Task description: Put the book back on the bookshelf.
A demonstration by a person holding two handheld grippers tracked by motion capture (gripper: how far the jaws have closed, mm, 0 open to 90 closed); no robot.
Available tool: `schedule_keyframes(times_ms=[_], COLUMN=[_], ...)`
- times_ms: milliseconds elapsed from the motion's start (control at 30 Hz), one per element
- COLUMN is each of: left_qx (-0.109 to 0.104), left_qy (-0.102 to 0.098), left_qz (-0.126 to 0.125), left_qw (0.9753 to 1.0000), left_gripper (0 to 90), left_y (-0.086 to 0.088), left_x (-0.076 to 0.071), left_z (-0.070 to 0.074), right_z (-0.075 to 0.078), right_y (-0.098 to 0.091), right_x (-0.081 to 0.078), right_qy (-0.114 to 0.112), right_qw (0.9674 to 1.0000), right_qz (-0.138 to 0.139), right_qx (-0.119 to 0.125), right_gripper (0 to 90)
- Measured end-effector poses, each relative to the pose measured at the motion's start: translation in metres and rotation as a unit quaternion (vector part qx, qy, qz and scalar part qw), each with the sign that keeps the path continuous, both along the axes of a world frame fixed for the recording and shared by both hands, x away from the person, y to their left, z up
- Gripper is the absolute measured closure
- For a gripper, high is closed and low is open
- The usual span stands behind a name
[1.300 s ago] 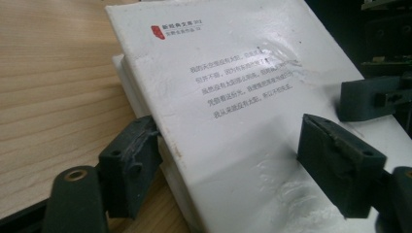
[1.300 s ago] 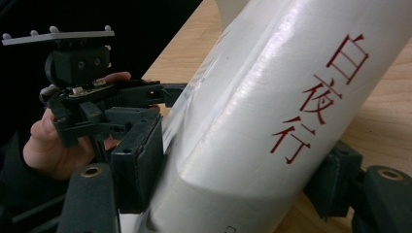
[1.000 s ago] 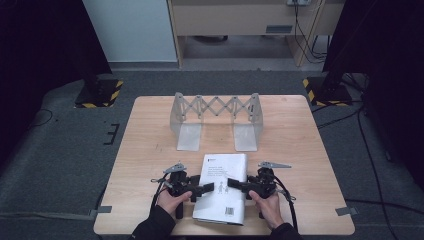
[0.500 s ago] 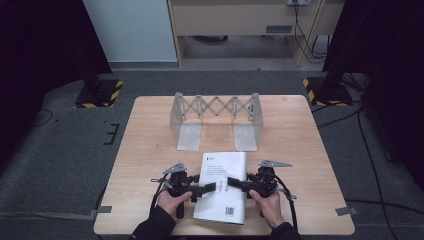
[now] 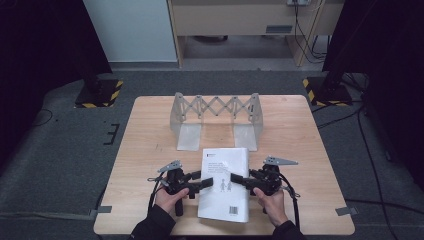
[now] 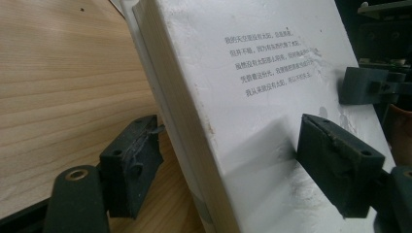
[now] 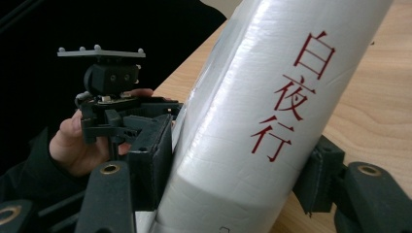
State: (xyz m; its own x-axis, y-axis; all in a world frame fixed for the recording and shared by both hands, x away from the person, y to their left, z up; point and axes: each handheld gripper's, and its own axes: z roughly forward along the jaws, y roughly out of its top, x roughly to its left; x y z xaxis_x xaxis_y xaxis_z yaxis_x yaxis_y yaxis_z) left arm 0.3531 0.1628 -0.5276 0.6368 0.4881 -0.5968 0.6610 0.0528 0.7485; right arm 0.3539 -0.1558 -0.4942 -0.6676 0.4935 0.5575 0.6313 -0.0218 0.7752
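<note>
A thick white book (image 5: 225, 202) lies at the table's front middle, its back cover with a barcode facing up. My left gripper (image 5: 206, 183) reaches in from the book's left edge and is shut on the book (image 6: 272, 97), one pad under it and one on the cover. From the right edge comes my right gripper (image 5: 236, 178), shut across the spine (image 7: 272, 111), which bears red characters. In the left gripper view the right gripper's pad (image 6: 362, 85) rests on the cover farther off. A hand holding the left gripper (image 7: 114, 92) appears in the right gripper view.
A grey metal scissor-type rack (image 5: 215, 117) with two upright end plates stands at the rear middle of the wooden table (image 5: 145, 150). Bare wood lies left and right of the book. Black-and-yellow stand bases (image 5: 100, 92) sit on the floor beyond the far corners.
</note>
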Motion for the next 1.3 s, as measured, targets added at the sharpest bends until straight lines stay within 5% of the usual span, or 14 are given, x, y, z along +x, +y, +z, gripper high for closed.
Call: schedule_keyframes(times_ms=[133,500,600,733,900,1033,1167,1300], left_qx=[-0.010,0.017,0.022,0.002,0.010,0.013,0.032,0.012], left_qy=[0.002,-0.022,-0.046,-0.048,-0.067,-0.065,-0.038,-0.016], left_qz=[-0.005,-0.042,-0.046,-0.026,-0.015,-0.005,0.001,-0.006], left_qw=[0.9999,0.9987,0.9976,0.9985,0.9976,0.9978,0.9988,0.9998], left_gripper=[23.1,20.7,22.2,31.1,34.0,33.6,19.6,13.4], left_y=[-0.001,-0.013,-0.014,-0.014,-0.017,-0.018,-0.012,-0.010], left_x=[0.001,-0.002,-0.002,-0.002,-0.005,-0.005,-0.004,-0.002], left_z=[-0.001,0.006,0.009,0.014,0.021,0.021,0.014,0.004], right_z=[0.004,0.007,0.009,0.013,0.019,0.019,0.016,0.016], right_y=[-0.001,-0.006,-0.007,-0.009,-0.012,-0.013,-0.015,-0.016], right_x=[0.000,0.000,0.000,0.001,0.000,0.000,0.000,0.001], right_qy=[-0.007,-0.017,-0.023,-0.038,-0.055,-0.057,-0.054,-0.053], right_qw=[1.0000,0.9998,0.9997,0.9991,0.9981,0.9979,0.9979,0.9979], right_qz=[0.003,0.001,0.000,-0.003,-0.002,-0.002,-0.003,0.000], right_qx=[-0.001,0.006,0.009,0.020,0.030,0.031,0.034,0.036], right_gripper=[41.3,42.8,43.5,45.6,48.0,47.9,47.8,47.8])
